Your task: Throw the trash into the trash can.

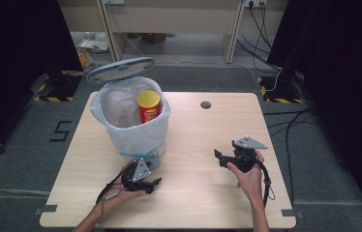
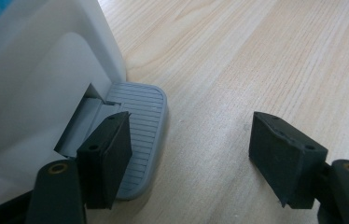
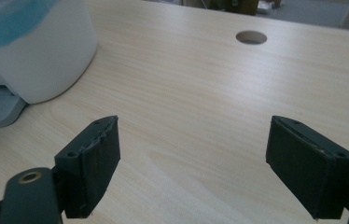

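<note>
A white pedal bin [image 1: 133, 128] with a plastic liner stands on the table's left half, its lid [image 1: 119, 69] tipped up and open. A yellow-topped red can [image 1: 148, 106] stands inside it. My left gripper [image 1: 149, 184] is open just in front of the bin. In the left gripper view one of its fingers [image 2: 107, 156] rests on the grey ribbed foot pedal [image 2: 142, 116] at the bin's base [image 2: 32, 84]. My right gripper [image 1: 221, 158] is open above bare wood at the table's right, jaws wide apart [image 3: 193, 170], pointing toward the bin [image 3: 37, 51].
The wooden table [image 1: 203, 193] has a round cable hole [image 1: 205, 105] near its far edge. Beyond it are a desk frame, cables on the floor and yellow-black marked feet. Dark curtains hang on both sides.
</note>
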`<action>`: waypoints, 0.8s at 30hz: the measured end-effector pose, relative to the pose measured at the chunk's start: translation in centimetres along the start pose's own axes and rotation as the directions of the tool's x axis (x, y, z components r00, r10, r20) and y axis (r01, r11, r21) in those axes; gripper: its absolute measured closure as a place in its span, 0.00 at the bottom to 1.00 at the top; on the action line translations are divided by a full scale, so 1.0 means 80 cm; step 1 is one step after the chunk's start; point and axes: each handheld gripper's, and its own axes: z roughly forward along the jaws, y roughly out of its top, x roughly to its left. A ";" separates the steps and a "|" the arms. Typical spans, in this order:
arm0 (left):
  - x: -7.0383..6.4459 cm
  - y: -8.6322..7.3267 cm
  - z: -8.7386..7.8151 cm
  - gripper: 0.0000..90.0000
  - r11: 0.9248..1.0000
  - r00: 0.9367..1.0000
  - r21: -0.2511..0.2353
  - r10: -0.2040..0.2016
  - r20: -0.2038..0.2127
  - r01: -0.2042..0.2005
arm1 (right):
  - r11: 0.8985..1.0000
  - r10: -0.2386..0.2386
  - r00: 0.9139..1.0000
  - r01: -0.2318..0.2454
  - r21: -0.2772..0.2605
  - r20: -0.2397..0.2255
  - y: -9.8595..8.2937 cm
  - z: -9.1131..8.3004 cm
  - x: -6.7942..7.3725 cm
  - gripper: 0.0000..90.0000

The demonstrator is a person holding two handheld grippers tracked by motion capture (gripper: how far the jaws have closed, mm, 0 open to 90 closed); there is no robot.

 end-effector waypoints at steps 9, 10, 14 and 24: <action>0.000 0.000 0.000 0.32 1.000 1.000 0.000 0.000 0.000 0.000 | 0.995 -0.045 0.998 0.041 0.090 0.035 -0.024 0.005 -0.001 0.20; 0.000 0.000 0.000 0.32 1.000 1.000 0.000 0.000 0.000 0.000 | 0.995 -0.042 0.998 0.039 0.091 0.035 -0.025 0.005 -0.001 0.20; 0.000 0.000 0.000 0.32 1.000 1.000 -0.001 0.000 0.000 0.000 | 0.992 -0.043 0.999 0.040 0.118 0.024 -0.033 0.008 0.000 0.20; 0.000 0.000 0.000 0.32 1.000 1.000 -0.001 -0.001 0.000 0.001 | 0.972 -0.100 0.994 0.090 0.215 0.035 -0.045 0.015 0.005 0.19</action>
